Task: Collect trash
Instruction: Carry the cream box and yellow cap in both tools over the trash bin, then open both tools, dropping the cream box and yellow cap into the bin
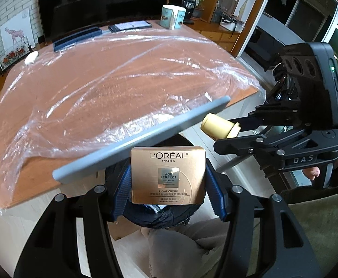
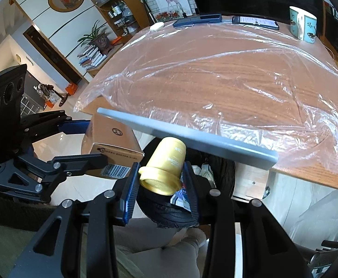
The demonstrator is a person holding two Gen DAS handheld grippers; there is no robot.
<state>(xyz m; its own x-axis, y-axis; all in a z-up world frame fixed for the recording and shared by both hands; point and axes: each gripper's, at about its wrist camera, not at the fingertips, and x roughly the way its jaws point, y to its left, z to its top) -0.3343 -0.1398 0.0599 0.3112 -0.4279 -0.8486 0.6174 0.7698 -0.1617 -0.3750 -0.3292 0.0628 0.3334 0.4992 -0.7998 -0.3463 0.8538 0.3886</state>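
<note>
— Bin contents first: what sits in the black trash bag point(image 2: 169, 210)?

— Its dark mouth opens below the counter point(image 1: 53, 162) edge, under both tools. Inside I can make out a blue and white printed packet point(image 2: 180, 198) and some pale crumpled paper; the rest is too dark to tell. A flat grey lid point(image 1: 145, 136) tilts above the opening.

— And what do the tools carry?

— The left hand-held gripper point(image 1: 167, 185) is clenched on a gold carton point(image 1: 167, 173), its blue ribbed pads pressed to both sides, and holds it directly over the bag. The right hand-held gripper point(image 2: 160, 185) is grasping a small yellow plastic bottle point(image 2: 164, 166) by its wide flanged base, tilted away from the camera, also above the bag mouth.

— Any writing?

— The carton's front reads "L'ORÉAL PARIS", then "AGE PERFECT" on a grey square, then "LIGHT CRÈME", with Chinese lines below that are too small to read. From the right wrist, a barcode shows on its underside. The bottle has faint pale print I cannot read. In the left wrist view the other tool's body carries the letters "DAS".

— Anything else on the counter?

— A crinkled clear plastic sheet point(image 2: 226, 74) covers most of the wood. Along the far edge stand a teal and white mug point(image 1: 173, 17), a lit phone point(image 1: 134, 25), a dark blue flat case point(image 1: 77, 38) and a small white oval object point(image 1: 31, 58).
</note>
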